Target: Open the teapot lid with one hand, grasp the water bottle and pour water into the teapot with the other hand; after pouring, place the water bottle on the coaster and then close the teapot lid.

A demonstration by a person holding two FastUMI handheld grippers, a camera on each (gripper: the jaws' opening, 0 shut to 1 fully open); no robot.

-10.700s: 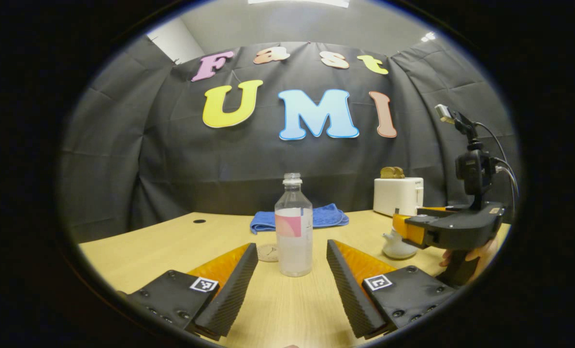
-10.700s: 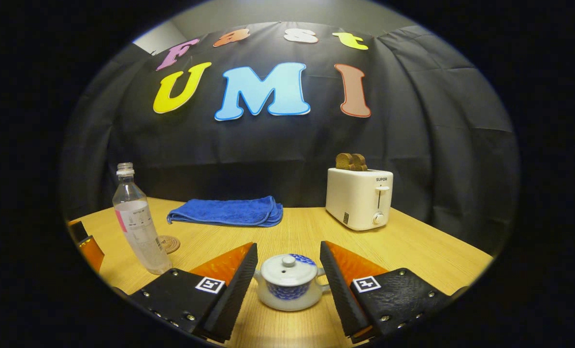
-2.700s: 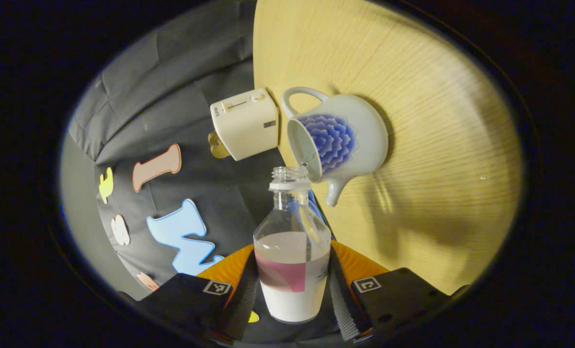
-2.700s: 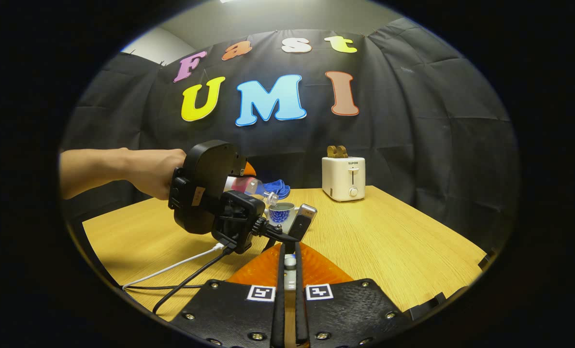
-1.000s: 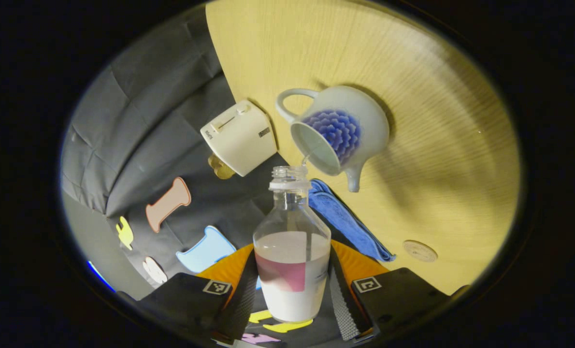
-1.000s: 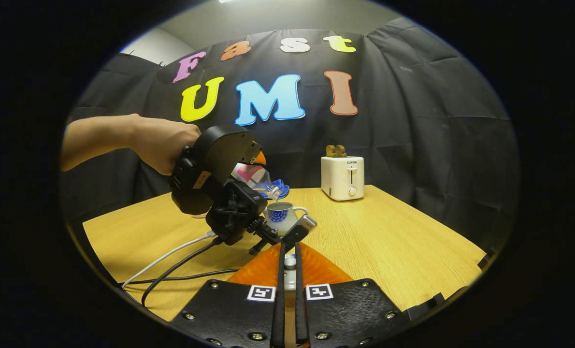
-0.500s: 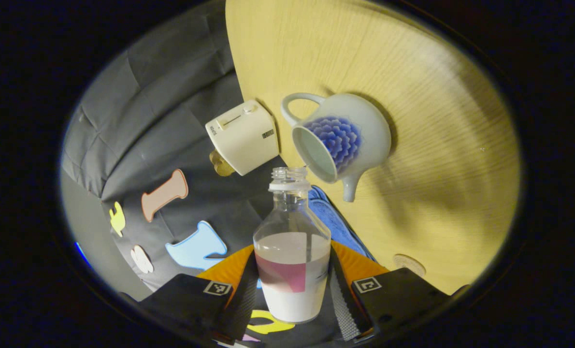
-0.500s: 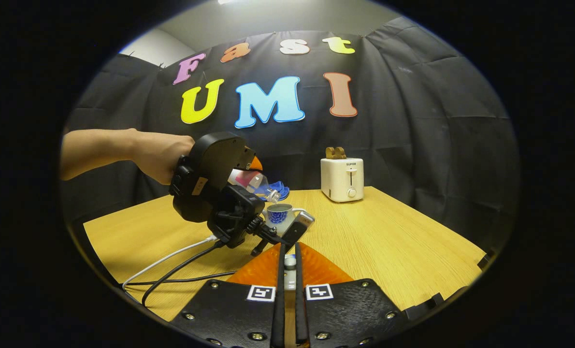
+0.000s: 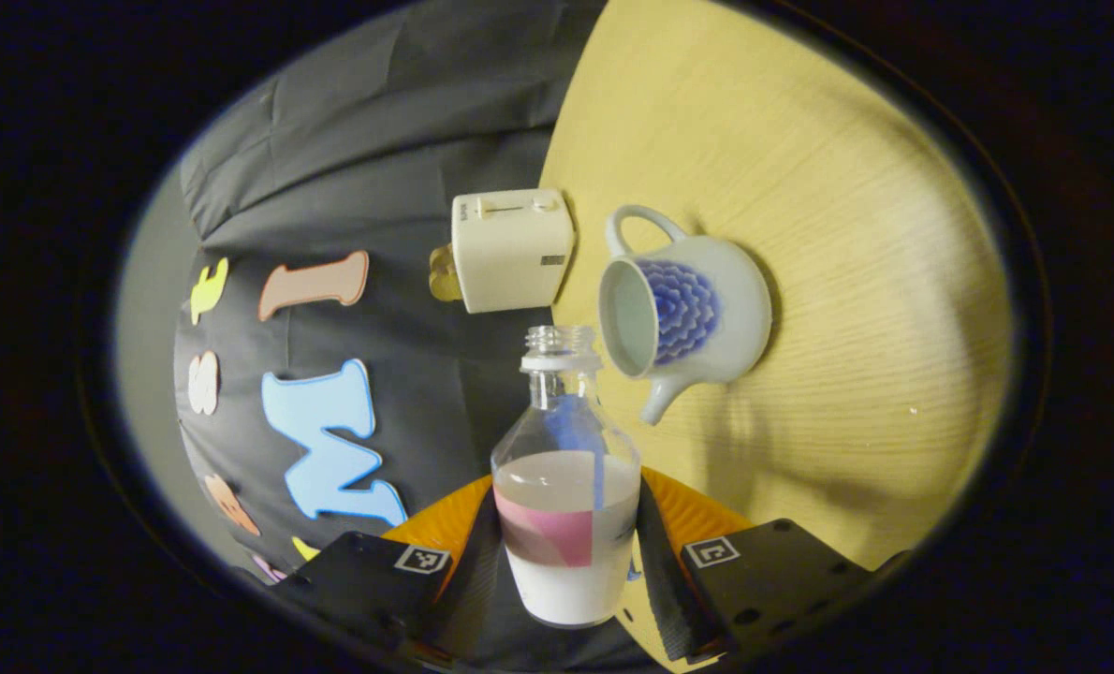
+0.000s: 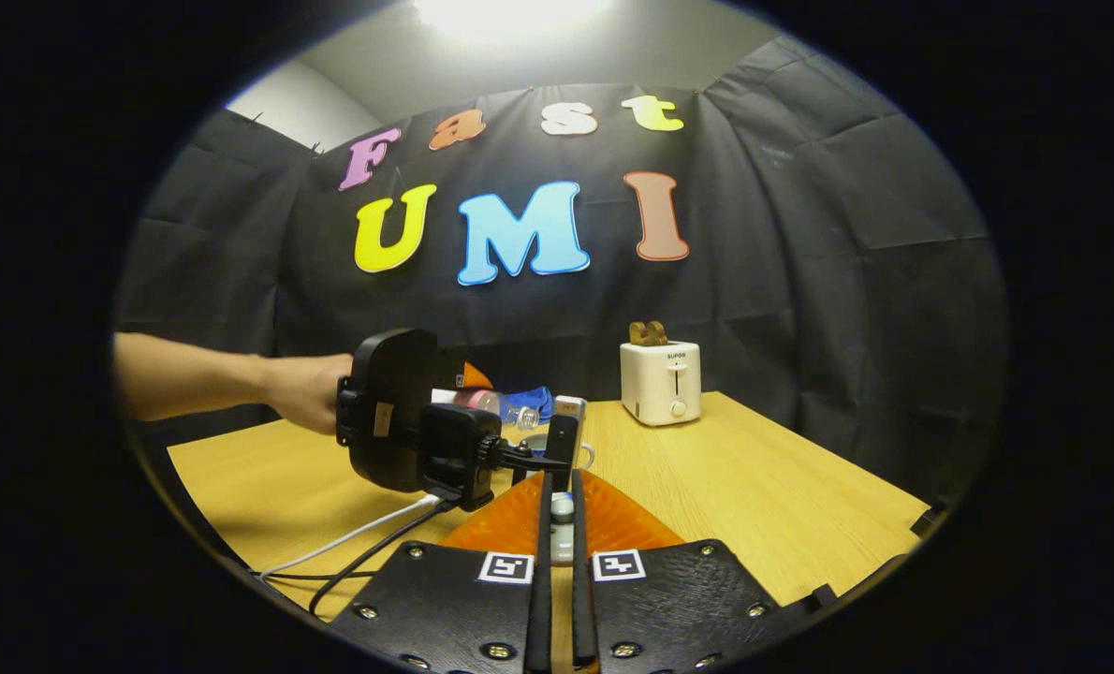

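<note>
- Left gripper view: my left gripper is clamped on the lower body of the water bottle, a finger pressing each side. The bottle is capless and partly full, and it lies tipped well over, its mouth close beside the open rim of the teapot.
- The teapot stands lidless on the table, well in from the edges, with the toaster behind it toward the far edge. I see no stream leaving the bottle's mouth, though a thin one would be hard to make out here.
- Right gripper view: my right gripper is nearly closed, and between the fingers sits a small pale knob that I take to be the teapot lid. The view is too tight to be sure of more than the knob.
- Ahead, a hand holds my left gripper with the bottle lying near level over the teapot, which is mostly hidden behind that gripper's camera.
- Step in hand, as I judge it: the pouring, either mid-flow or just ending.
- The next move calls for righting the bottle without dripping on the table, then carrying it to the coaster, while I keep the lid held clear of the pot.
</note>
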